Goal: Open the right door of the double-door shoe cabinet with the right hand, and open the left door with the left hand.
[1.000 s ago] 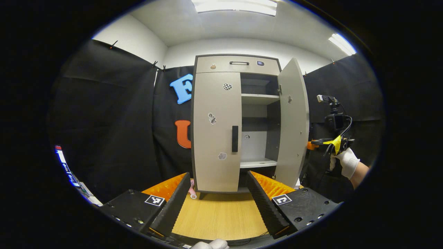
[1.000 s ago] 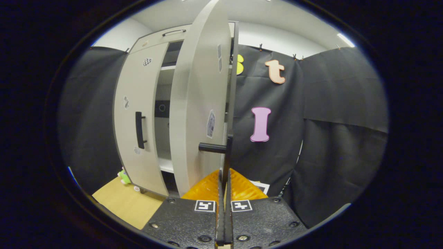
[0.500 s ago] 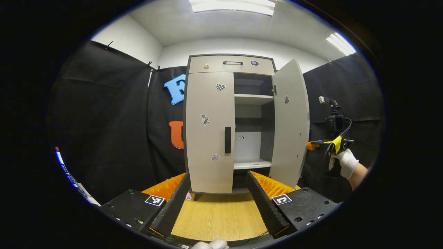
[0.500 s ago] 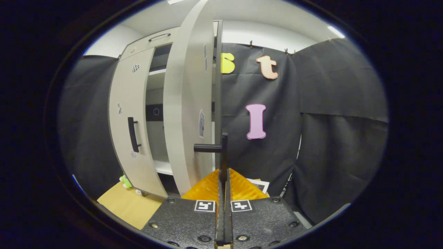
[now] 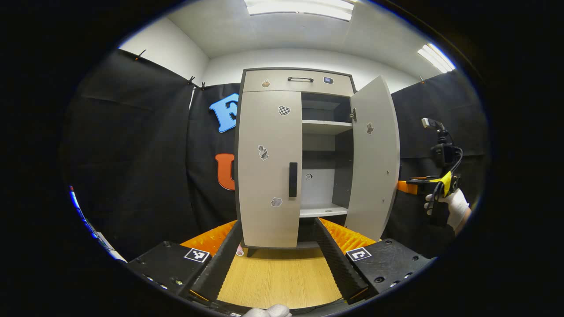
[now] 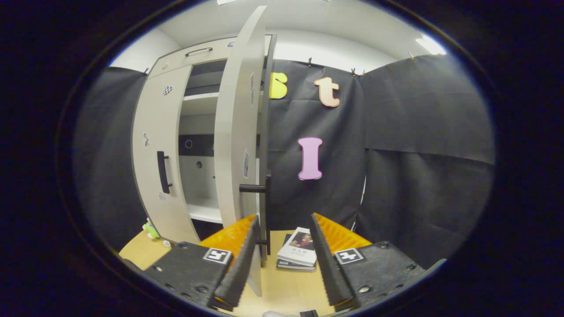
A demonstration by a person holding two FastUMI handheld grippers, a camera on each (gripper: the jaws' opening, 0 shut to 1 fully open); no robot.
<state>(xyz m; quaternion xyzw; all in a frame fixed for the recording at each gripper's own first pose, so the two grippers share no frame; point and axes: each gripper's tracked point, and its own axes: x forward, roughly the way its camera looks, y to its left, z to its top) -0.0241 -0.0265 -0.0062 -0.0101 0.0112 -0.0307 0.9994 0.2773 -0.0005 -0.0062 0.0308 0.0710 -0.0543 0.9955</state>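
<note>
Just left of the released right claw (image 6: pixel 282 251), right door's handle (image 6: pixel 265 211), seemingly untouched

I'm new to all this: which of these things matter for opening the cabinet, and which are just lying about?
For the job:
right door, open
left door, shut
left door's handle
left hand-held gripper, open

Lying about:
books
green toy
top drawer

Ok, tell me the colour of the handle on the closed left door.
Black handle on the beige left door; clearest in the left gripper view.
</note>
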